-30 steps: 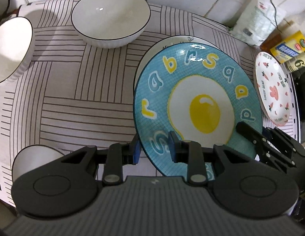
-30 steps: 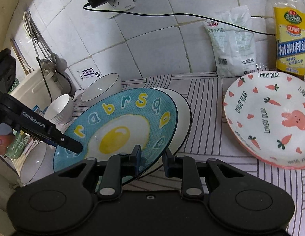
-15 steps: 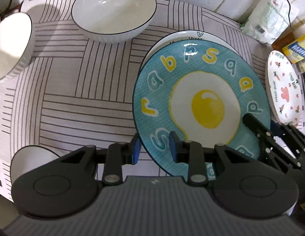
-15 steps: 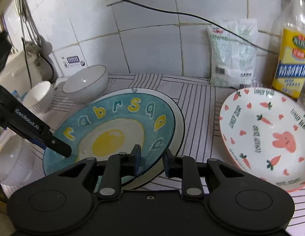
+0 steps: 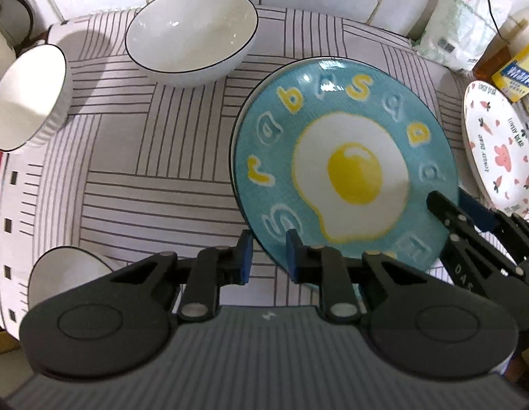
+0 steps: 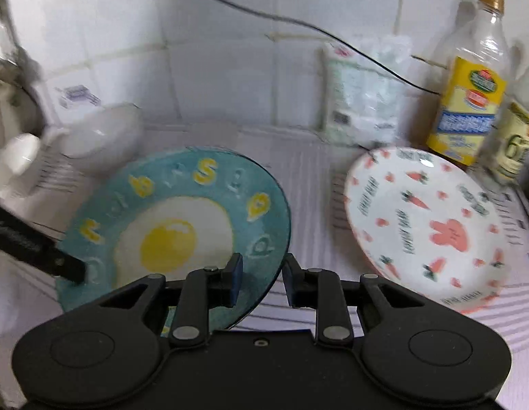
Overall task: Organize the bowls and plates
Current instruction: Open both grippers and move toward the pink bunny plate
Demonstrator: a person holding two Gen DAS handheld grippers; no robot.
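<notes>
A blue plate [image 5: 346, 171] printed with a fried egg and letters is held over the striped cloth from two sides. My left gripper [image 5: 267, 254] has the plate's near left rim between its blue pads, and its jaws are closing on it. My right gripper [image 6: 261, 271] is shut on the rim at the plate's [image 6: 182, 232] right side, and shows in the left wrist view as the right gripper [image 5: 452, 206]. A thin dark edge of a plate underneath [image 5: 233, 150] peeks out on the left. One left finger [image 6: 42, 253] lies on the rim.
A large white bowl [image 5: 191, 30] stands at the back, a second bowl [image 5: 25, 95] at far left and a small one [image 5: 63, 273] near left. A rabbit-and-carrot plate [image 6: 425, 225] lies to the right. A bottle [image 6: 469, 78] and a bag [image 6: 360, 99] line the tiled wall.
The blue plate has shifted over the white plate, which showed clearly behind it before and is now almost covered. The left pads have drawn closer together. The right view has swung and blurred.
</notes>
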